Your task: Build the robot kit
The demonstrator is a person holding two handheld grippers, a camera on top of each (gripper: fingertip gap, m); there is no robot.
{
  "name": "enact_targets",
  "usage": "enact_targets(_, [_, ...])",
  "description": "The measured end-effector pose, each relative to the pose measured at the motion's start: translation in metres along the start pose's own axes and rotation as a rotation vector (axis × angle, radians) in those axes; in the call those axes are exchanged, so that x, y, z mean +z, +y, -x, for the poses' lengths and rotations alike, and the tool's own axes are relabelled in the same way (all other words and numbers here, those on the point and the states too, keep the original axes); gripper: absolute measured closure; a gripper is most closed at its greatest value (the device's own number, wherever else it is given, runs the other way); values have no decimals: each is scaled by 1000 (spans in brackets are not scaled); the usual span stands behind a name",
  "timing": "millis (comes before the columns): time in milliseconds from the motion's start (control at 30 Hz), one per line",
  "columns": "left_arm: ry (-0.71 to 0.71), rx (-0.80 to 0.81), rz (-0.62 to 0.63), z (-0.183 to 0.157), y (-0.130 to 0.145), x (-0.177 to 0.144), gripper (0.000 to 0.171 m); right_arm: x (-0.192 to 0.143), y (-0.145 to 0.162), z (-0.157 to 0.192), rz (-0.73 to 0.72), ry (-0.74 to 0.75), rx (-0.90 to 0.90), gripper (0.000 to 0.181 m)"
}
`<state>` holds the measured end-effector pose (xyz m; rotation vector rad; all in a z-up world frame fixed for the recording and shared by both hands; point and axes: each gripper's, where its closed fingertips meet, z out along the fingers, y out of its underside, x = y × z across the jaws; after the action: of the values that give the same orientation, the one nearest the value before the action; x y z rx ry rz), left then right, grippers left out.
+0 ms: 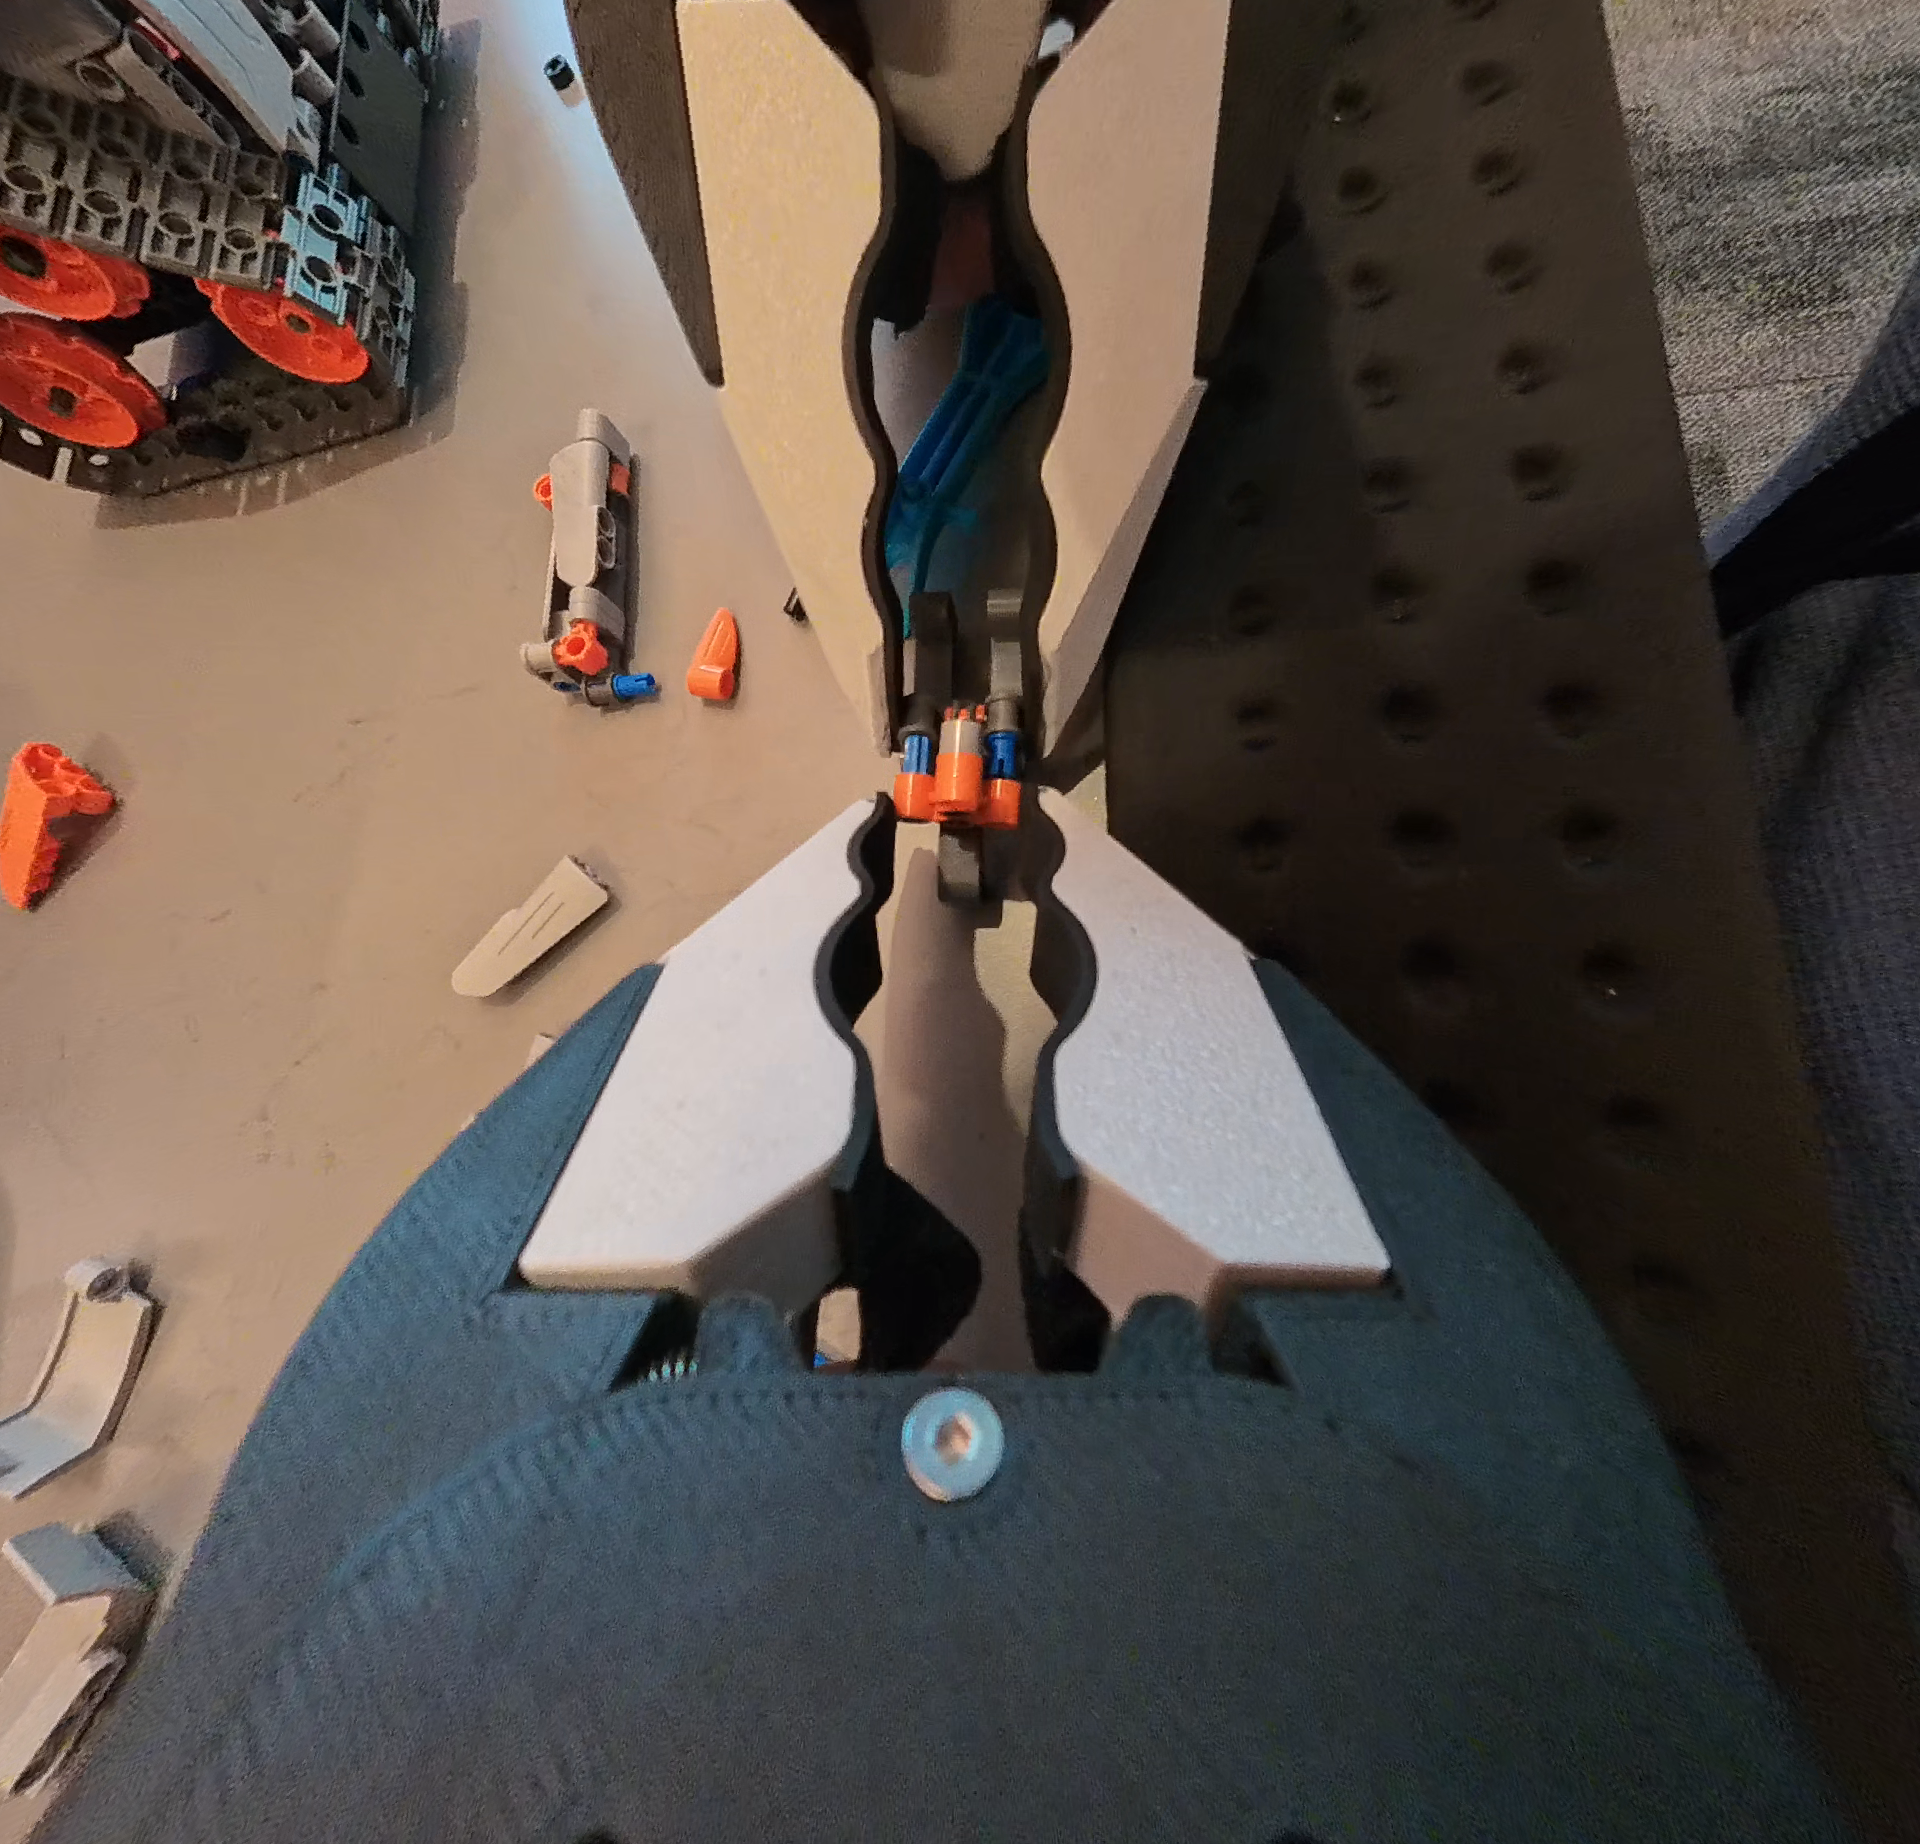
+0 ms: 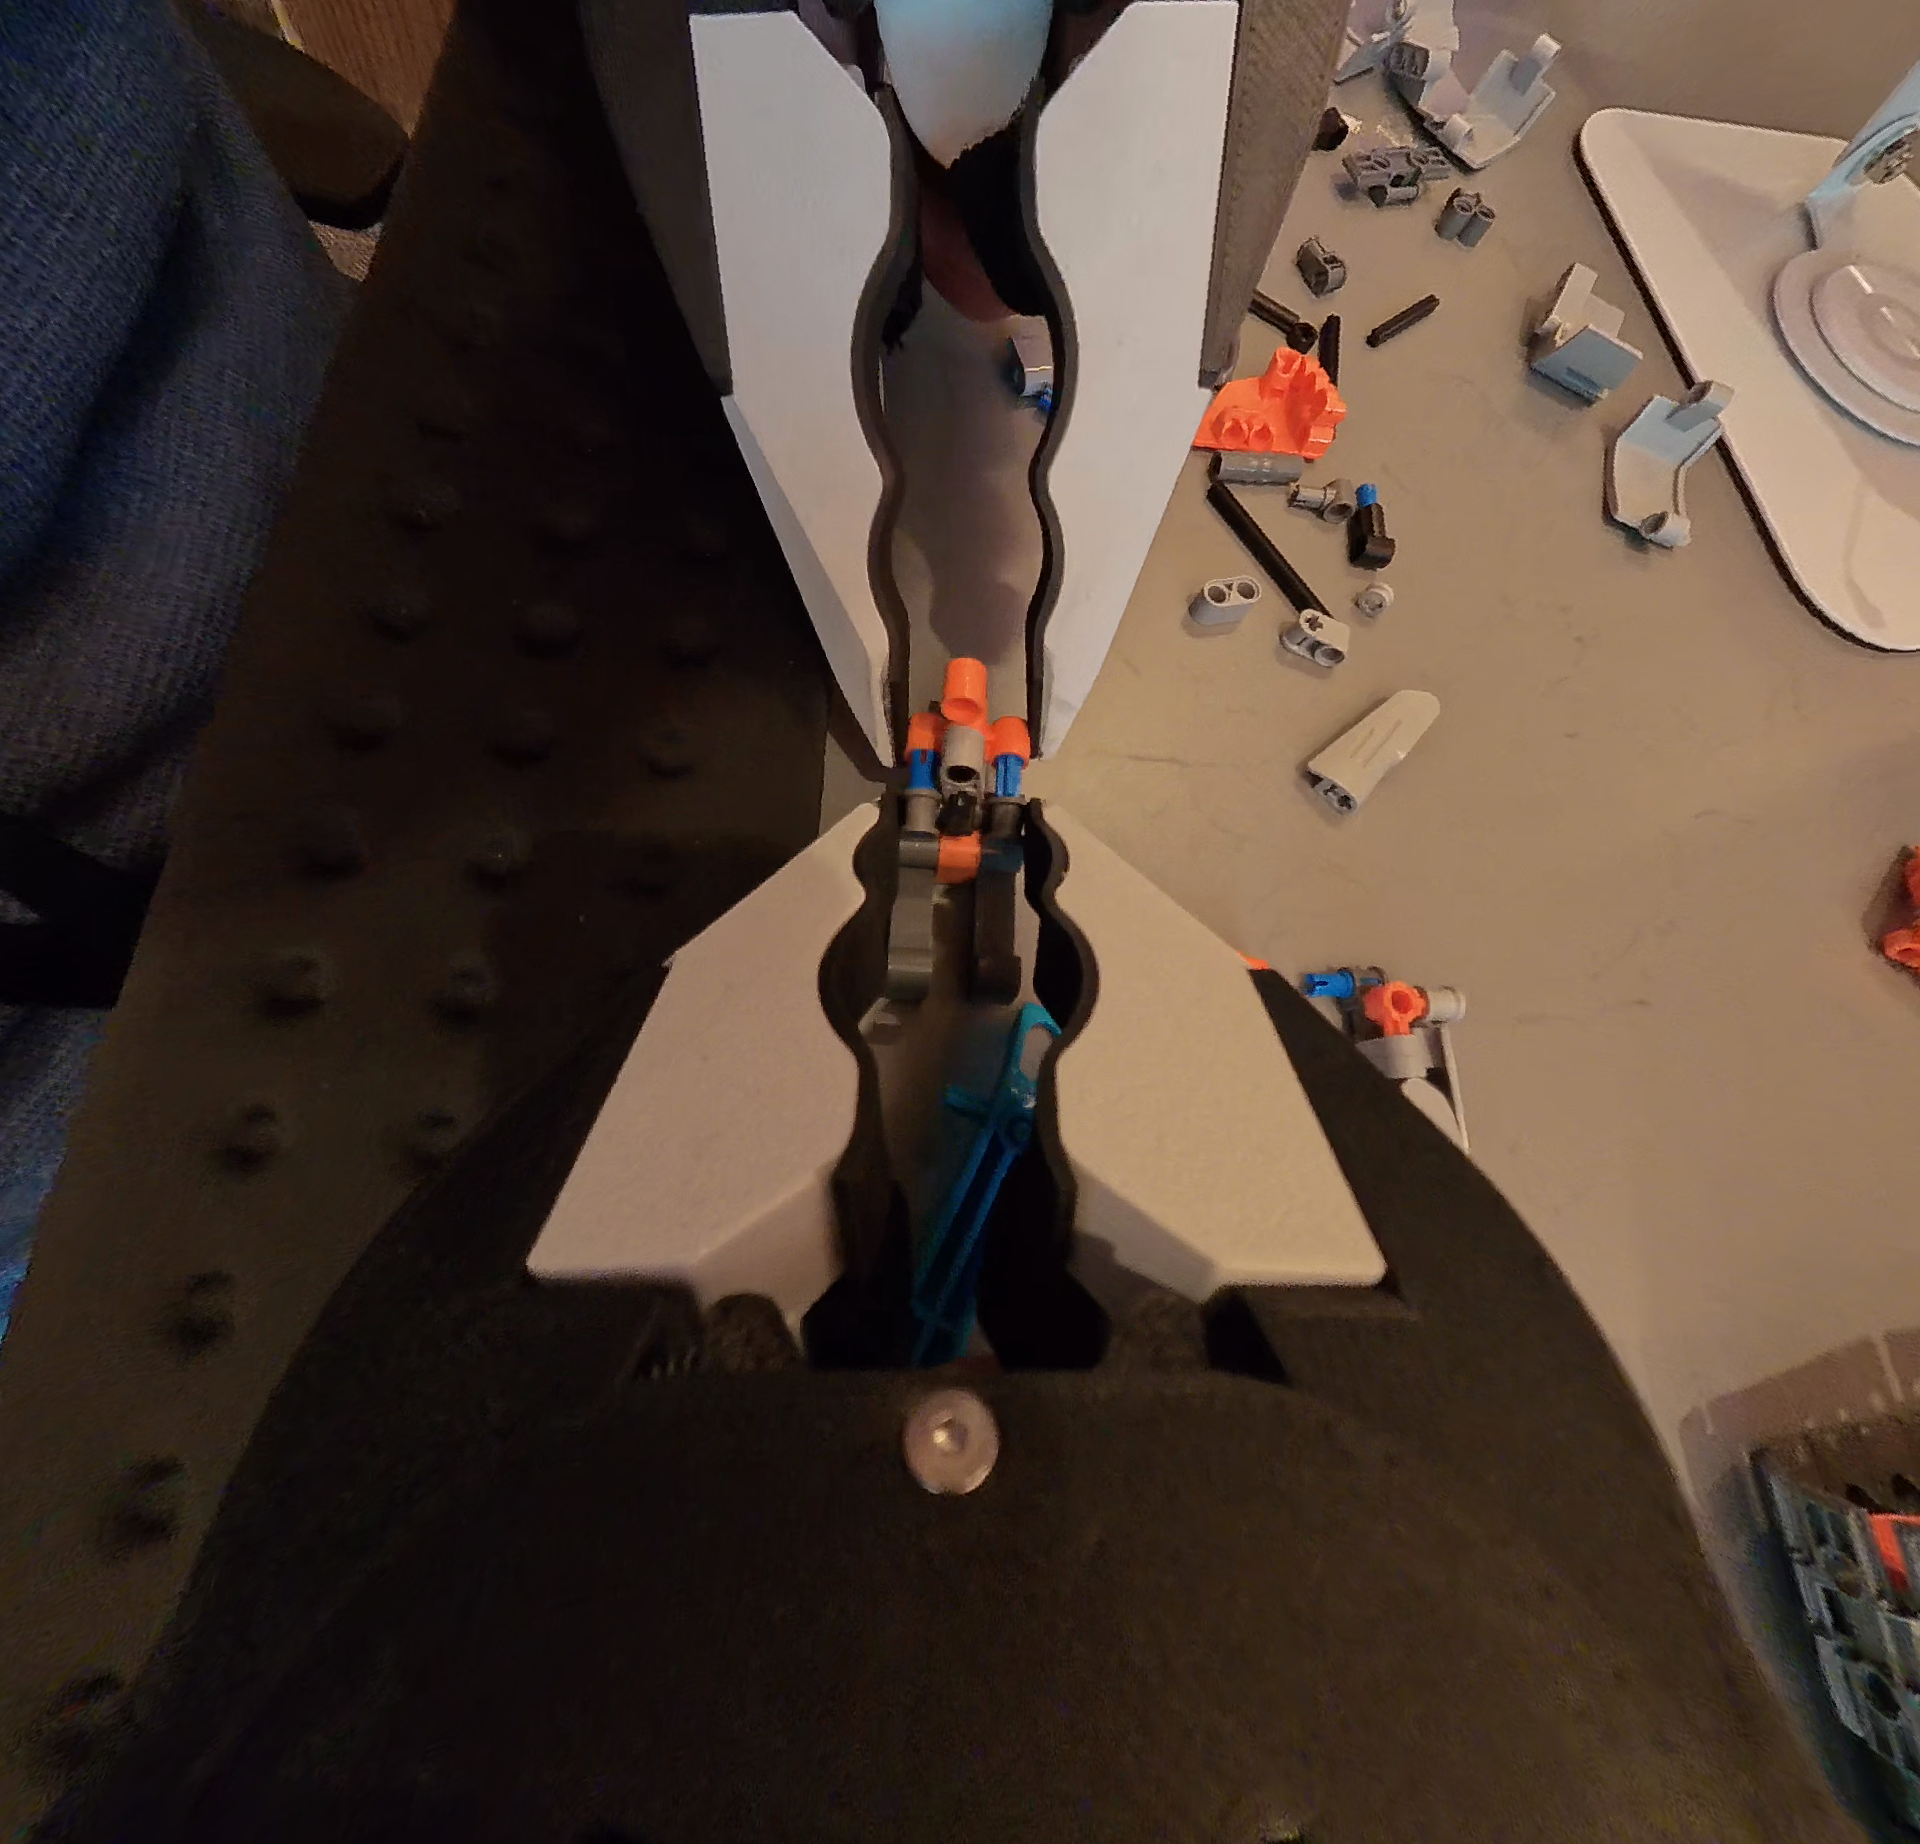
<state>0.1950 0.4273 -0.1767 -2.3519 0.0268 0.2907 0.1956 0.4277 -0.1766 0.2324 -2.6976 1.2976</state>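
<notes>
The two tongs meet tip to tip above the table (image 1: 312, 963), and a small brick sub-assembly (image 1: 961, 766) is pinched between them. In the left wrist view, the left tongs (image 1: 956, 838) are clenched on the near end of this piece, at its orange connector block and a dark link below it; the right tongs (image 1: 961, 724) come in from the far side and grip the two dark lift-arms. A blue curved part (image 1: 966, 423) shows in the gap behind them. The right wrist view mirrors this: the right tongs (image 2: 956, 818) are closed on the dark arms, the left tongs (image 2: 961, 745) on the orange-and-blue end. The sub-assembly is light, rigid plastic, smooth-faced and held together by friction pins — a judgement: it tolerates a firm squeeze but may pivot at its joints or pop apart under twist. The flat sides of the arms and the connector block look like the safest places to take hold; the thin blue pins do not. On the table to the left lie a tracked model (image 1: 197, 236), a grey-and-orange module (image 1: 592, 558), an orange wedge (image 1: 715, 656) and a grey panel (image 1: 530, 927) — all well apart from the tongs. A white tray (image 2: 1704, 392) sits far right.
</notes>
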Motion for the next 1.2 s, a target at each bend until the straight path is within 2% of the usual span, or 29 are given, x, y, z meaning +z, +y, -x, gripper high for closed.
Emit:
enact_targets(533, [-97, 153, 193, 5, 3, -1, 150, 2, -1, -3, 102, 68, -33, 160])
enact_targets(667, [-106, 155, 193, 7, 2, 0, 150, 0, 1, -4, 92, 75, -34, 160])
enact_targets(767, [-104, 153, 186, 6, 1, 2, 150, -7, -7, -6, 34, 65, -2, 155])
enact_targets(867, [-93, 142, 186, 6, 0, 3, 150, -15, -10, -10, 9, 63, 5, 161])
enact_targets(967, [-93, 140, 188, 7, 0, 3, 150, -16, 0, -9, 46, 37, 13, 159])
enact_targets(1133, [-93, 133, 203, 10, 1, 4, 150, -15, -1, -6, 37, 32, 14, 168])
enact_targets(1200, [-86, 128, 208, 10, 1, 3, 149, -16, 0, -9, 45, 45, 12, 165])
